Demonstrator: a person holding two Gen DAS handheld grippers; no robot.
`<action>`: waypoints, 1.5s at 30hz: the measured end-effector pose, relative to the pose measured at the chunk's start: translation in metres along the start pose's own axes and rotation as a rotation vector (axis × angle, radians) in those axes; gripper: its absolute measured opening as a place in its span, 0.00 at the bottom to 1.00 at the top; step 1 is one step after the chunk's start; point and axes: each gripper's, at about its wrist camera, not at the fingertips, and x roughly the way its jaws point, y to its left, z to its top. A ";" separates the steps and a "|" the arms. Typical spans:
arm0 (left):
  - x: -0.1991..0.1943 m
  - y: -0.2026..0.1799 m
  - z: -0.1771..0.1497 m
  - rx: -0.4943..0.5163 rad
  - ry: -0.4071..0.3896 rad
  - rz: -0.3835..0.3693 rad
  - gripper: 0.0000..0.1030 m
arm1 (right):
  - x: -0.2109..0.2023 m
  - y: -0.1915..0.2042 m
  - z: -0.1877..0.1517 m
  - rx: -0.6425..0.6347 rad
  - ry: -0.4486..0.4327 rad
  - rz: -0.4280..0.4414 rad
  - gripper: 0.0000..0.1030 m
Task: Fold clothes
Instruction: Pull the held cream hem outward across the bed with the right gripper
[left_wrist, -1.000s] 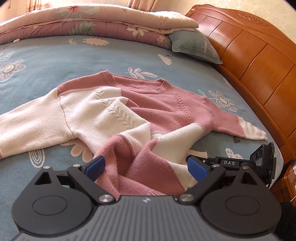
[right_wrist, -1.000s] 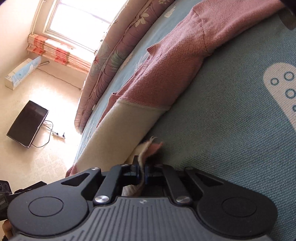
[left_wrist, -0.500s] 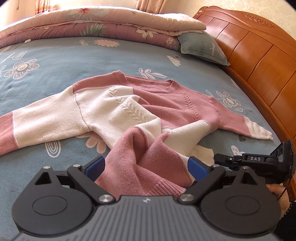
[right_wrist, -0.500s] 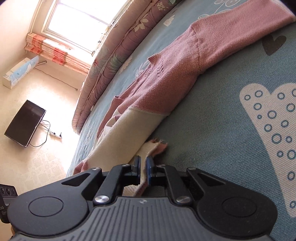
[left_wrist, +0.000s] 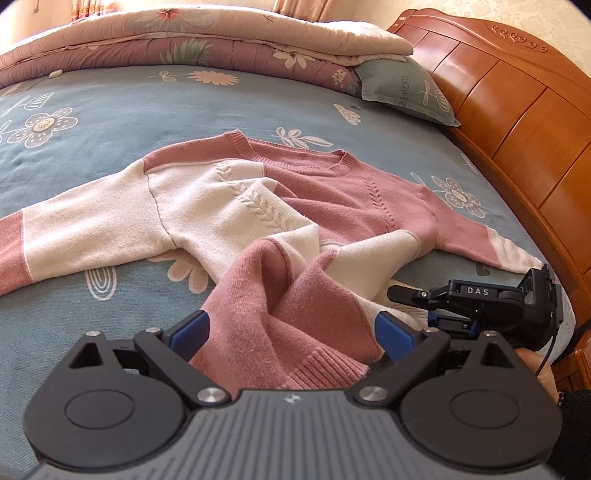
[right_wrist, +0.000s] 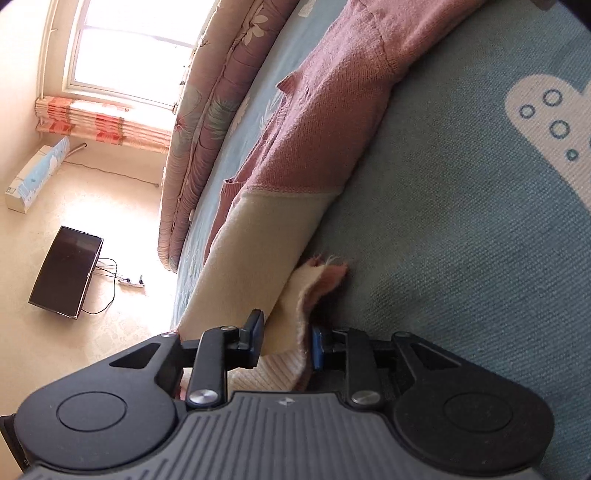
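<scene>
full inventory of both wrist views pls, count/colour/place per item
sweater: 1, pink and cream, spread on the bed, hem bunched toward the grippers
bed sheet: 1, blue with floral print, under the sweater
quilt: 1, pink floral, folded along the bed's far side
pillow: 1, grey-green, by the headboard
headboard: 1, orange-brown wood, right of the bed
window: 1, bright, far wall
screen: 1, black, on that wall
left gripper: 1, black with blue pads, open, pink hem between the fingers
right gripper: 1, black, open, cream hem corner between the fingers
hand: 1, behind the right gripper
</scene>
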 end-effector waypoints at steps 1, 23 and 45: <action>0.001 0.001 0.000 -0.002 0.002 -0.001 0.93 | 0.008 0.002 0.001 -0.020 0.007 -0.015 0.10; -0.012 0.010 -0.003 -0.023 -0.010 0.025 0.93 | -0.036 0.031 0.000 -0.120 -0.096 0.086 0.07; -0.013 -0.020 -0.008 0.050 0.008 -0.006 0.93 | -0.224 0.029 -0.072 -0.170 -0.301 -0.002 0.07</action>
